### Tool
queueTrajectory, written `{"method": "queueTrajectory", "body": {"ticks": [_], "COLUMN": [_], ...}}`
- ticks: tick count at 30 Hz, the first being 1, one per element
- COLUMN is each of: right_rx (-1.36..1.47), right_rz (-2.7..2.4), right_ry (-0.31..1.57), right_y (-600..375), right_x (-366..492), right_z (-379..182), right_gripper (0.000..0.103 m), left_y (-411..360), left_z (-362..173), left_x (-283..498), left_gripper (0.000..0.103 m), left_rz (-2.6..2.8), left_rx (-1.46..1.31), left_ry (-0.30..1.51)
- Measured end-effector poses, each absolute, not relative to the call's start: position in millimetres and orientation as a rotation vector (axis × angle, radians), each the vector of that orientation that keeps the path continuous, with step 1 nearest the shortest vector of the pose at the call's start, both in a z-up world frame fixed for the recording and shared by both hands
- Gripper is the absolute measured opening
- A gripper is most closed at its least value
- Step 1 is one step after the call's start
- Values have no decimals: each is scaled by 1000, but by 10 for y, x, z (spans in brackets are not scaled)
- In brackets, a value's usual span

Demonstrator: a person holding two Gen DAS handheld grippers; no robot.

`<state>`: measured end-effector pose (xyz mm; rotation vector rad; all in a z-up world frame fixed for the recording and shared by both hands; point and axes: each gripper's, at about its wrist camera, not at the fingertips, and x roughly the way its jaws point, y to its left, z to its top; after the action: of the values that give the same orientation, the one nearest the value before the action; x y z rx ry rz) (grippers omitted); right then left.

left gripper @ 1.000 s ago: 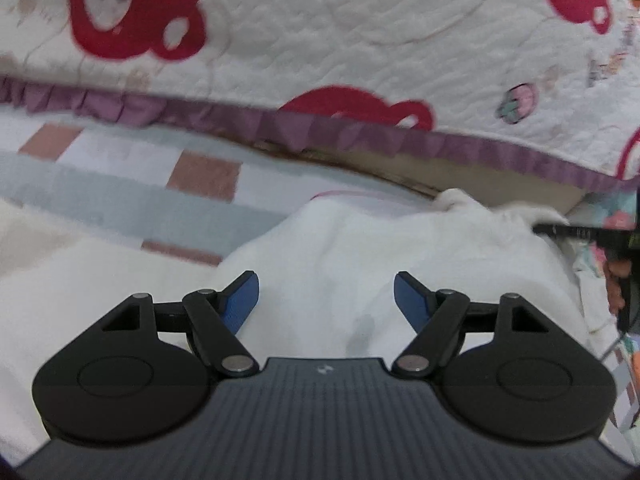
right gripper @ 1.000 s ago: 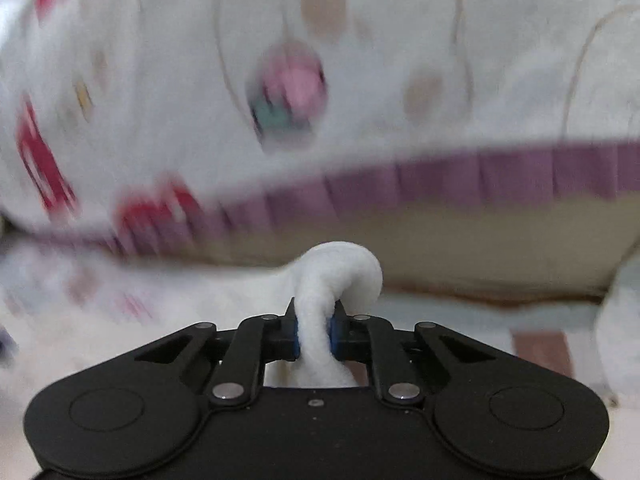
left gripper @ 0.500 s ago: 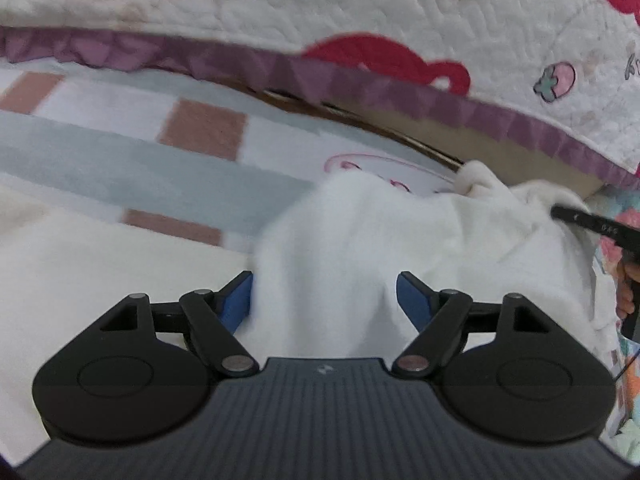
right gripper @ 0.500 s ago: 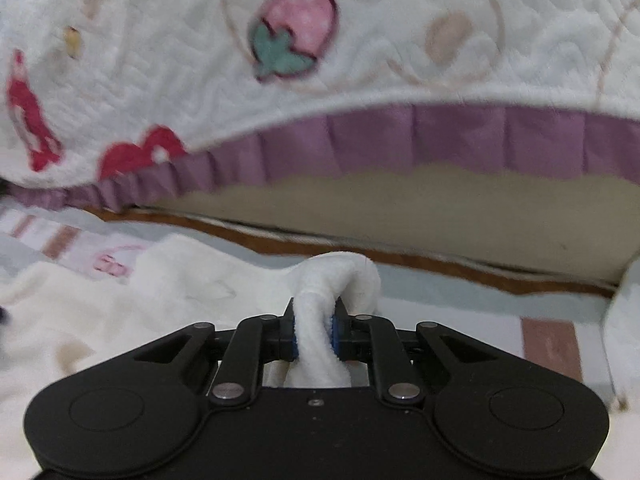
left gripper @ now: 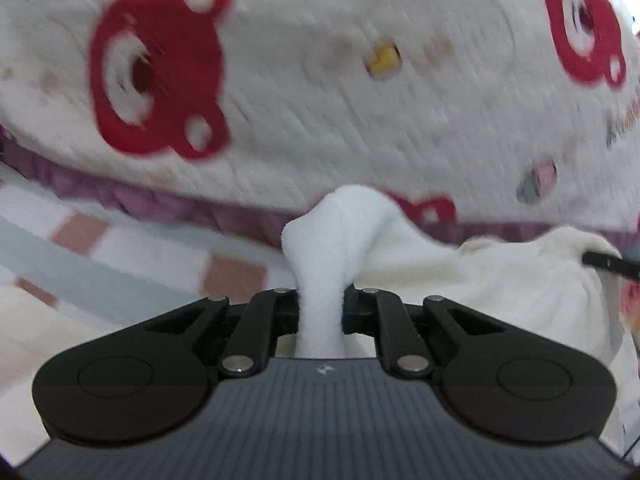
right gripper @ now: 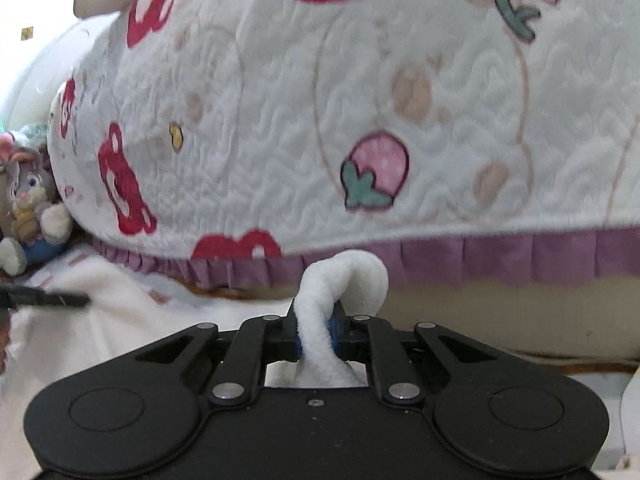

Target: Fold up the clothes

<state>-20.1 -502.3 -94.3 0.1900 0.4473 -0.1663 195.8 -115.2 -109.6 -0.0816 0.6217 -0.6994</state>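
With the left gripper (left gripper: 320, 312) closing on a bunched edge of the soft white fleece garment (left gripper: 500, 280) and the right gripper (right gripper: 316, 336) clenched on another, lift both evenly toward twelve o'clock, keeping the span taut.

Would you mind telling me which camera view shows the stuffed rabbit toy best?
The right wrist view: the stuffed rabbit toy sits at its left edge, beside the bear-print quilt, with its face, ears and paws visible. The left wrist view does not show the toy at all; there, only quilt, checked bedding and white garment appear.

Bright even light, left view motion-blurred, fisheye-bent edges
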Motion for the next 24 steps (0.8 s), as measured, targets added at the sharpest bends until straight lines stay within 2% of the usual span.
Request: {"method": "queueTrajectory", "body": {"ticks": [2, 3, 5, 7, 10, 11, 12, 13, 19, 24], "right_rx": [184, 178, 133, 83, 94, 121, 148, 164, 180, 271], "right_rz": [-177, -188, -241, -310, -434, -457, -479, -493, -440, -356], "right_ry": [430, 441, 523, 629, 731, 715, 699, 688, 680, 660], "right_y": [-5054, -5083, -5117, -5151, -5234, -5249, -5263, -5269, -5152, -4838], "right_x": [-146, -74, 139, 371, 541, 511, 481, 440, 104, -299], "right_z": [-917, -950, -1118, -1325, -1545, -1538, -1530, -1509, -1335, -1342], "right_gripper": [13, 13, 13, 15, 21, 28, 35, 38, 40, 47], "left_y": [-1235, -1303, -1401, -1403, -1271, -1215, -1148, -1051, -295, 374], "left_z": [-1252, -1370, -1620, -1706, -1550, -1479, -1411, -1354, -1311, -1382], "left_x": [1972, 1986, 2041, 2081, 2072, 2080, 2089, 2102, 2133, 2188], "left_gripper": [13, 18, 25, 27, 48, 54, 55, 56, 57, 61], "left_rz": [-669, -655, -628, -623, -615, -590, -565, -537, -272, 2], "left_rx": [-37, -18, -33, -66, -80, -83, -86, -92, -68, 41], "left_ry": [639, 664, 759, 834, 803, 785, 771, 771, 813, 804]}}
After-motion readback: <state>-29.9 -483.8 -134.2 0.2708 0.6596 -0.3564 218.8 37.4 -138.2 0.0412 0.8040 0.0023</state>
